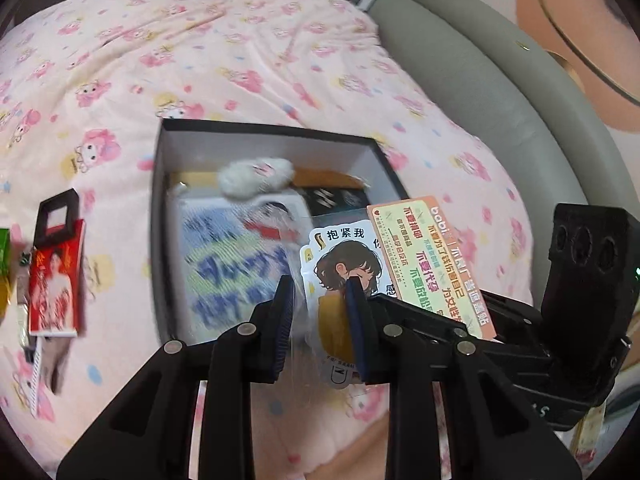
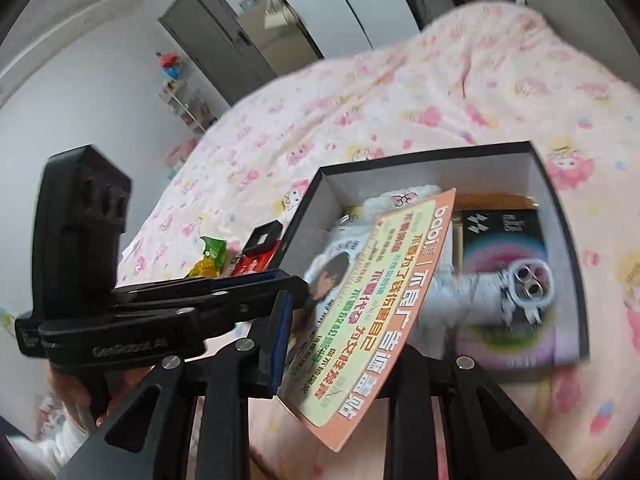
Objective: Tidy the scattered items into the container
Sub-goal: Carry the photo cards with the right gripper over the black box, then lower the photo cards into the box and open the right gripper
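While both jaws grip cards, left gripper (image 1: 320,316), right gripper (image 2: 340,320), pink cartoon bedspread (image 1: 224,60), grey headboard (image 1: 472,68)

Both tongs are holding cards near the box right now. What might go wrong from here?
1. The orange card is pinched only at its lower edge by the right tongs and tilts steeply; it may slip or bend.
2. The box is already crowded, with a fluffy toy on top, so cards may land propped up.
3. The left tongs and right tongs nearly touch; they may collide.
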The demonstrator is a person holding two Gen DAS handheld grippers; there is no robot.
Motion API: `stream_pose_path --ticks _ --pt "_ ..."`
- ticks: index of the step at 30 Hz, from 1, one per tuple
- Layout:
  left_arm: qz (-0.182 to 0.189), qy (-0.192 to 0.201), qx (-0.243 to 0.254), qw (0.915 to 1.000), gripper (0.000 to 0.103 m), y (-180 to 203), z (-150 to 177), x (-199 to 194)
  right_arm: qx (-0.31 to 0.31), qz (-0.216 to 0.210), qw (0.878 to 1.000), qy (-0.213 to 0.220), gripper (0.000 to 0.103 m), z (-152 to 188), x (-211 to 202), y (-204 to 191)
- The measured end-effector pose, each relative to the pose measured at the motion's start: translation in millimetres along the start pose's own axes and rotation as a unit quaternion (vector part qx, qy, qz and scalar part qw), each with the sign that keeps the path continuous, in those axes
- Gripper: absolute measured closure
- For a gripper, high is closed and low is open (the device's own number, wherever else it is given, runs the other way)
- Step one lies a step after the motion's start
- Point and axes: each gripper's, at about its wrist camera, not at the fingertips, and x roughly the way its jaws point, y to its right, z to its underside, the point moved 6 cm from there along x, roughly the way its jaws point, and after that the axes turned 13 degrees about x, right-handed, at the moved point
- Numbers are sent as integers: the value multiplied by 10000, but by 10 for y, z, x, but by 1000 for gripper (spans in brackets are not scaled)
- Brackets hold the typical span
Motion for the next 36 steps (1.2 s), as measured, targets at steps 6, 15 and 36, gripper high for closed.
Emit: stream_pose_path --ticks 6,15,36 --pt "-219 -392 -182 9988 79 -337 56 323 11 815 9917 -993 79 -58 562 283" --pt "-340 -346 -33 9988 79 -454 180 435 -381 1642 9829 -746 63 -33 286 428" --pt "-633 -739 -160 9951 66 -779 -450 1026 -617 1242 9819 -1294 74 -217 942 397"
